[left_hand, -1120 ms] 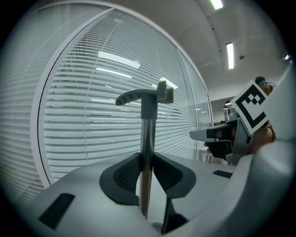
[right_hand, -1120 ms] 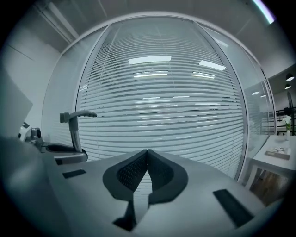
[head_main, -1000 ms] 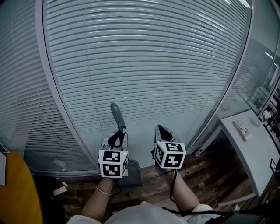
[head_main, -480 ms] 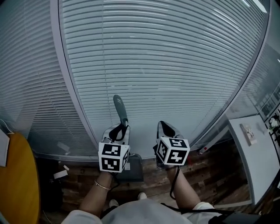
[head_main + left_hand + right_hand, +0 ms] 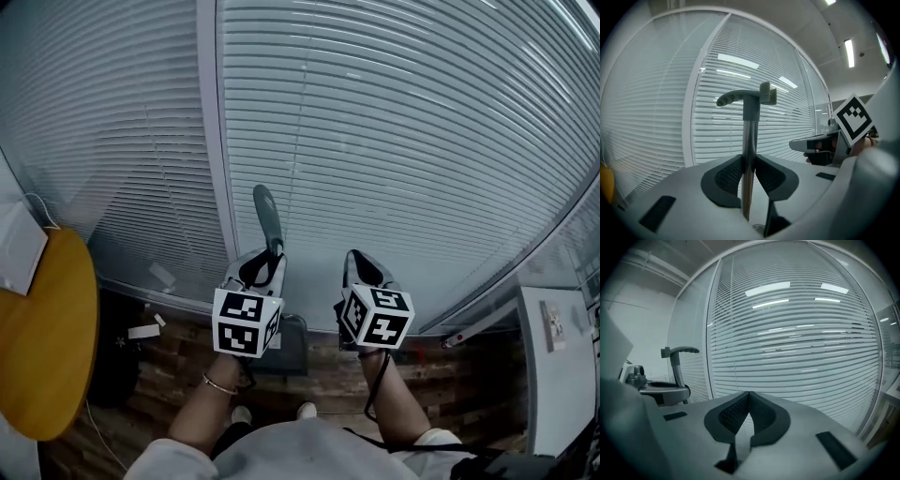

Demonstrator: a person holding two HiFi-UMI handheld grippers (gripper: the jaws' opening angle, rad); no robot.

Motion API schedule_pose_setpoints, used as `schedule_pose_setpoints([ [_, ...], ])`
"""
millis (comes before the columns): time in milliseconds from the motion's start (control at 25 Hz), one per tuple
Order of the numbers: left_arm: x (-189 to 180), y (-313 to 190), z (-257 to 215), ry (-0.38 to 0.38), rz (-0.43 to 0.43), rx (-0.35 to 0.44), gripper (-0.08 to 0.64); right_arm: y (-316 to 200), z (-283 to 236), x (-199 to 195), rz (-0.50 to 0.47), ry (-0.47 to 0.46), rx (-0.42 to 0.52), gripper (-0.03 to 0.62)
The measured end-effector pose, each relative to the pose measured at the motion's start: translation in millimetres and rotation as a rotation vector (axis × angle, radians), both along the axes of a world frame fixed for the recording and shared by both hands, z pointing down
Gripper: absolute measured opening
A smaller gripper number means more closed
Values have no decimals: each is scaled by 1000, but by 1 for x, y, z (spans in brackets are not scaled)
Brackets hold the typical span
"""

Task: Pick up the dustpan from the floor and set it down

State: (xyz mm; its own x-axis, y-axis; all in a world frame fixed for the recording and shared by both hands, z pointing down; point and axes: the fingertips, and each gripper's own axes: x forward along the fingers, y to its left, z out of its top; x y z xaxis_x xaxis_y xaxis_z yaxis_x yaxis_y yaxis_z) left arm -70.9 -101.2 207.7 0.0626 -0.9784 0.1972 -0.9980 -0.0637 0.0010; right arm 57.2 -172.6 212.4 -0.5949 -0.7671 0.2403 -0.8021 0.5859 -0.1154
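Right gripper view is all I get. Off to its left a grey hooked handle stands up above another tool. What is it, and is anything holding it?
Observer: That is the dustpan's handle. In the left gripper view, the left tool is shut on the metal pole under it.
Operator: Where is the scoop part?
Observer: The head view shows the dark pan below the left tool, over the wooden floor. I cannot tell whether they touch.
Operator: Anything else around?
Observer: A yellow round table sits at the left edge of the head view.
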Motion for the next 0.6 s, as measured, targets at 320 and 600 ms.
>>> schedule_pose_setpoints([
  [320,-56,28,-3,-11,-17,11,97,23,1,-63,-45,-8,1,32],
  [600,-97,42,-1,-13,19,10,97,42,-1,-103,-18,5,19,32],
])
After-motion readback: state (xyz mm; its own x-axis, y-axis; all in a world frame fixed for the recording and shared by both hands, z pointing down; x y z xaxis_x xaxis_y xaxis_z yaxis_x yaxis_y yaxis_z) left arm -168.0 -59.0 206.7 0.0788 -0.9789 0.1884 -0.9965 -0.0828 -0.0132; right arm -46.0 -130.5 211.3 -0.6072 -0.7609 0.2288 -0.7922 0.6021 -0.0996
